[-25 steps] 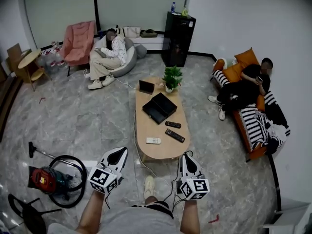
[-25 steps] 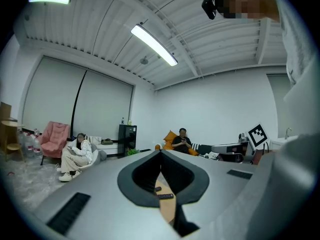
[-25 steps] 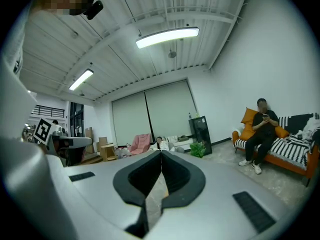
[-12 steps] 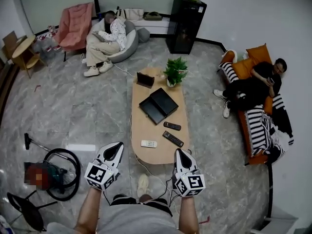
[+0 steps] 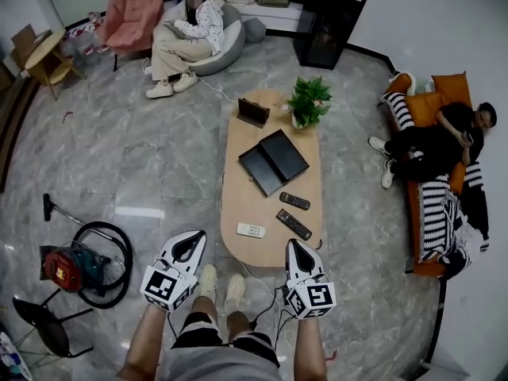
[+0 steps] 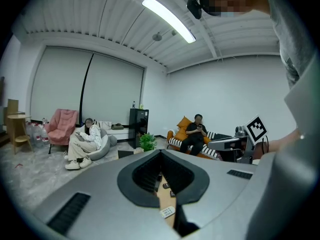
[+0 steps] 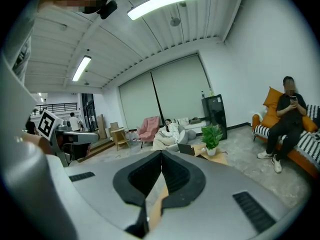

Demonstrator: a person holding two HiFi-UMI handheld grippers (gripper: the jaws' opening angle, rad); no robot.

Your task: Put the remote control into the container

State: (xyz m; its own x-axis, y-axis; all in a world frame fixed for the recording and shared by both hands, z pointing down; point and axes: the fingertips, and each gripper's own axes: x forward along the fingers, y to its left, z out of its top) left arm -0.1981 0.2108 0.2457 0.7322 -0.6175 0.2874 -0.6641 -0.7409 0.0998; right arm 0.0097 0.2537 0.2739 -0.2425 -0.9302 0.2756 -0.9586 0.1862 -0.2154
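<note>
Near table (image 5: 248,201) end: left gripper (image 5: 195,237), right gripper (image 5: 292,245) closed, parallel.

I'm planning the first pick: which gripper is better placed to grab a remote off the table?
Right, probably. The right gripper sits at the near edge of the table, close to a black remote; the left gripper is over the floor, off the table's side. Both are shut and empty.

The oval wooden table (image 5: 242,197) runs lengthwise ahead of me on the marble floor (image 5: 143,173). Nearest me lies a white remote (image 5: 251,230), with a black remote (image 5: 294,224) to its right and a second black remote (image 5: 294,201) just beyond. An open black container (image 5: 274,161) sits mid-table. A small screen (image 5: 254,112) and a plant (image 5: 309,101) stand at the far end.
</note>
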